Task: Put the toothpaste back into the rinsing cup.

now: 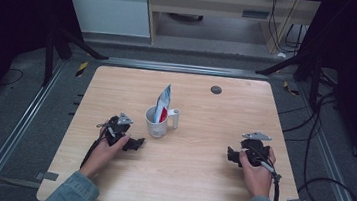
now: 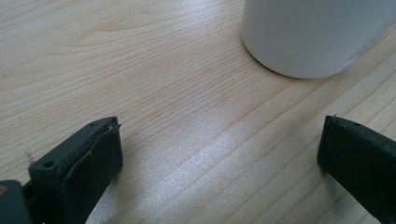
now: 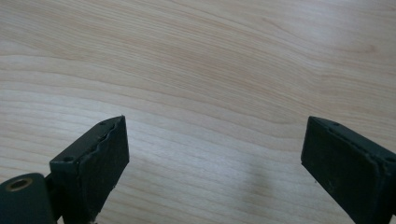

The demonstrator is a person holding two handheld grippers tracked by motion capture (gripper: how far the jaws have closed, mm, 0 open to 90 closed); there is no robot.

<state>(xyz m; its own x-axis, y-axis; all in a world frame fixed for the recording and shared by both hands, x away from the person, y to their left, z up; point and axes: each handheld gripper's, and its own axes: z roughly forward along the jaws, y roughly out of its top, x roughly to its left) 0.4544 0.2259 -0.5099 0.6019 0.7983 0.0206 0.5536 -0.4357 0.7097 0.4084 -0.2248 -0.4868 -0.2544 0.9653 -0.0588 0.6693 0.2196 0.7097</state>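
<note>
Two tongs rest low on the pale wooden desk (image 1: 185,161), one in each hand of the person, and both stand wide open with nothing between the jaws. The left tongs (image 1: 136,144) point toward the white ceramic mug with a side handle (image 1: 156,123), which stands near the middle of the desk, just beside the jaw tips but apart from them. In the left gripper view the rounded white base of the mug (image 2: 317,37) is close ahead, a little to the right of the gap. The right tongs (image 1: 231,155) lie well apart from the mug, over bare wood.

Inside the mug stands a soft blue, white and red tube or pouch (image 1: 162,103), leaning and rising above the rim; I cannot read what it is.

I judge the mug to be stiff, smooth and rather heavy, so it could slip between hard jaws and could chip if it falls. The rim wall or the handle seems the best place to grip. The pouch looks light and flexible; it should be pinched at its flat upper end, gently, because it may bend or tip the mug.
</note>
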